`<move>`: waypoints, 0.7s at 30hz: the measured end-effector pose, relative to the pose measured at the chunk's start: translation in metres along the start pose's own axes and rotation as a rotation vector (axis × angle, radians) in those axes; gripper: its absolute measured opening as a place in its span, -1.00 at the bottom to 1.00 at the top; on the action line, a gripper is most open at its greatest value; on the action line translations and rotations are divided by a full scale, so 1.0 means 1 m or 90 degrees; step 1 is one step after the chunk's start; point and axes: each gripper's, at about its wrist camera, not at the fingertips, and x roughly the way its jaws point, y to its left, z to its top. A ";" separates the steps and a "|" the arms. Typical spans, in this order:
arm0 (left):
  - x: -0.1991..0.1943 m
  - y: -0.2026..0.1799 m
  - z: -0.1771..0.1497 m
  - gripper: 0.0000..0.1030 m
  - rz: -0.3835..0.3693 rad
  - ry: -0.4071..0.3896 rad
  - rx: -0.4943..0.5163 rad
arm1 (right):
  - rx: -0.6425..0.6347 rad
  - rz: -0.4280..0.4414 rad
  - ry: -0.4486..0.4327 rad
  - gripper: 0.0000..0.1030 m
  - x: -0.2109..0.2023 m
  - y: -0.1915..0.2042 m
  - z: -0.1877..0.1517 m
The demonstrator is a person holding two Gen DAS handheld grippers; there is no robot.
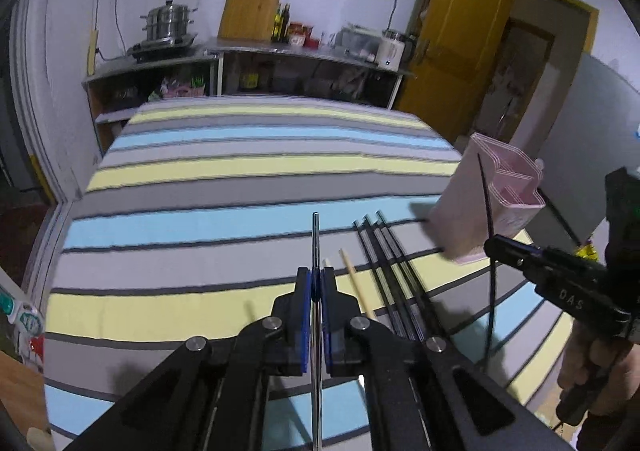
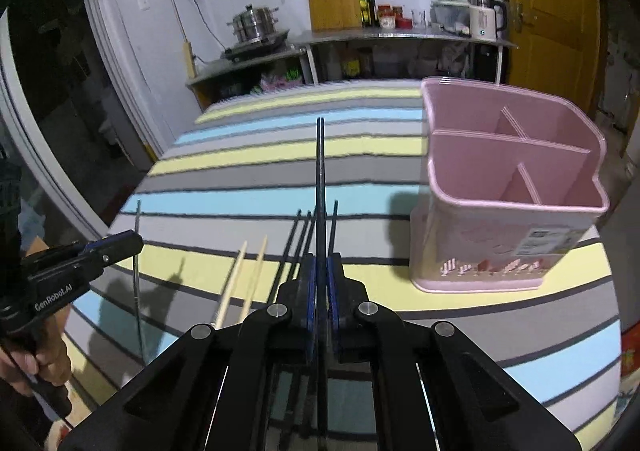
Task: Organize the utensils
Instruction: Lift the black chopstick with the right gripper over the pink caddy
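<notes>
Gripping one silver chopstick point(image 1: 315, 247), the left tool point(image 1: 316, 283) is closed over a striped bench point(image 1: 240, 187); the right tool point(image 2: 322, 271) clamps a black chopstick point(image 2: 320, 171). Three black chopsticks point(image 1: 384, 251) and two wooden chopsticks point(image 2: 244, 279) lie between. Only the right view shows the pink caddy's point(image 2: 508, 211) three compartments.

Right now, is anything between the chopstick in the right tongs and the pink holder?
Nothing visible. The right tongs are shut on a black chopstick; the pink holder stands apart to its right with only bare striped cloth between, and its compartments look empty.
</notes>
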 end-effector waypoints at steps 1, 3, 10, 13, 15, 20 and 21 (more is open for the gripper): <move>-0.007 -0.002 0.002 -0.91 -0.004 -0.006 0.002 | 0.002 0.002 -0.007 -0.88 -0.005 0.001 0.000; -0.017 -0.005 0.005 -0.92 -0.012 -0.014 0.004 | 0.004 0.002 -0.020 -0.88 -0.016 0.002 0.001; -0.044 -0.018 0.016 -0.92 -0.047 -0.033 0.006 | 0.014 0.000 -0.058 -0.88 -0.048 0.001 0.001; -0.053 -0.028 0.024 -0.92 -0.063 -0.043 0.013 | 0.023 -0.001 -0.075 -0.88 -0.062 -0.005 0.003; -0.056 -0.035 0.030 -0.92 -0.078 -0.046 0.014 | 0.030 -0.001 -0.082 -0.88 -0.068 -0.009 0.005; -0.053 -0.056 0.046 -0.92 -0.111 -0.044 0.021 | 0.045 -0.004 -0.095 -0.88 -0.079 -0.017 0.008; -0.052 -0.063 0.049 -0.92 -0.118 -0.044 0.024 | 0.048 -0.004 -0.099 -0.88 -0.082 -0.020 0.009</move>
